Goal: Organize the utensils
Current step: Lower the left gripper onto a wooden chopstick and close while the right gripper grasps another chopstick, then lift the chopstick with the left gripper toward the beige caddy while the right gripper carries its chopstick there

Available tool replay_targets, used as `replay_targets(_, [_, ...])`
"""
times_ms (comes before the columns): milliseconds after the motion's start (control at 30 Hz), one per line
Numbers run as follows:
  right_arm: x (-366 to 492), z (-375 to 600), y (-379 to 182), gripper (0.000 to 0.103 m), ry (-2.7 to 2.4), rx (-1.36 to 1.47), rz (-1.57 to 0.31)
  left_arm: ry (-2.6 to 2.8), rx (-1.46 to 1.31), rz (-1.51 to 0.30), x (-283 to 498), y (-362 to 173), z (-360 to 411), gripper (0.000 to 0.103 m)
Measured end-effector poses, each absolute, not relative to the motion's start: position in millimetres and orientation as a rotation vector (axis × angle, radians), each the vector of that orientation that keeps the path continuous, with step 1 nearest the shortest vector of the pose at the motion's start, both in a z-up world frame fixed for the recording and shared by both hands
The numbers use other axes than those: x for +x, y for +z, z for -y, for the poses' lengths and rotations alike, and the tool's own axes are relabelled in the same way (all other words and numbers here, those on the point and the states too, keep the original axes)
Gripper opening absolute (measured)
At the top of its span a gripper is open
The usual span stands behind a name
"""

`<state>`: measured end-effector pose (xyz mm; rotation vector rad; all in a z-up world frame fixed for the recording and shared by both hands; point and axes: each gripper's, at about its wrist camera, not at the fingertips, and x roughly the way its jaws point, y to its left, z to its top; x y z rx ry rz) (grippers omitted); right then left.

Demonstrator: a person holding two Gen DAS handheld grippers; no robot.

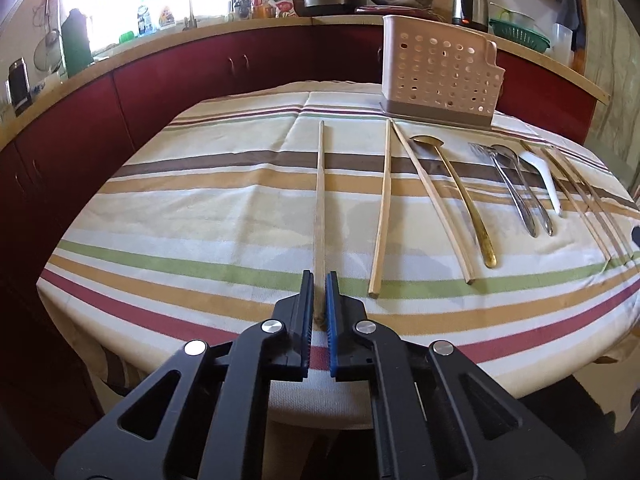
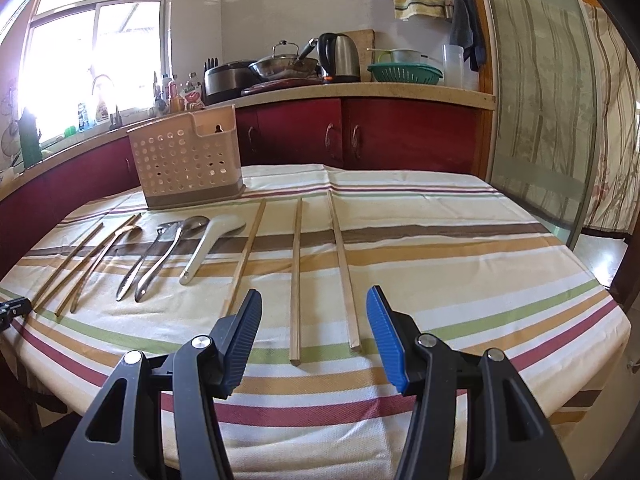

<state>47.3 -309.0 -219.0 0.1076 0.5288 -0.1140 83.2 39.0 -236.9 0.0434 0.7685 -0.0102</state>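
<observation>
My left gripper (image 1: 319, 280) is shut on the near end of a pale wooden chopstick (image 1: 320, 200) that runs away from me over the striped tablecloth (image 1: 200, 220). To its right lie two more chopsticks (image 1: 382, 208), a gold spoon (image 1: 460, 196), a fork (image 1: 508, 188), a steel spoon (image 1: 528, 192) and a white spoon (image 1: 544, 184). A perforated beige utensil holder (image 1: 440, 72) stands at the table's far side. My right gripper (image 2: 314, 292) is open above the near ends of two chopsticks (image 2: 296, 280) lying on the cloth, touching neither.
The utensil holder (image 2: 188, 160) has a third chopstick (image 2: 246, 256) and the white spoon (image 2: 208, 244) in front of it. Red cabinets (image 2: 400, 136) and a counter with a kettle (image 2: 340, 56) and pots ring the table. A glass door (image 2: 540, 100) stands at the right.
</observation>
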Motion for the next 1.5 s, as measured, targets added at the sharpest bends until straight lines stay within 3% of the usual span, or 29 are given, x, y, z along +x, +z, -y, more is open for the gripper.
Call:
replay_targets(133, [50, 309, -227, 0.041, -0.097, 0.105, -0.557, -0.003, 0.05, -0.749, 85, -232, -40, 0.007])
replay_targets(300, [49, 319, -231, 0.039, -0.127, 0.135, -0.561, 0.009, 0.044, -0.743, 85, -230, -44, 0.007])
replay_targets(600, [49, 327, -242, 0.018, -0.147, 0.158, -0.597, 0.008, 0.037, -0.748, 87, -231, -45, 0.007])
replay_targets(667, [48, 328, -242, 0.009, -0.148, 0.161, -0.598, 0.008, 0.038, -0.746, 86, -230, -45, 0.007])
replay_targets(1033, [38, 325, -211, 0.008, -0.144, 0.147, -0.515, 0.015, 0.035, -0.704, 78, -216, -48, 0.007])
replay_targets(1500, [23, 317, -135, 0.007, -0.127, 0.117, -0.341, 0.017, -0.001, -0.55, 60, -149, -58, 0.007])
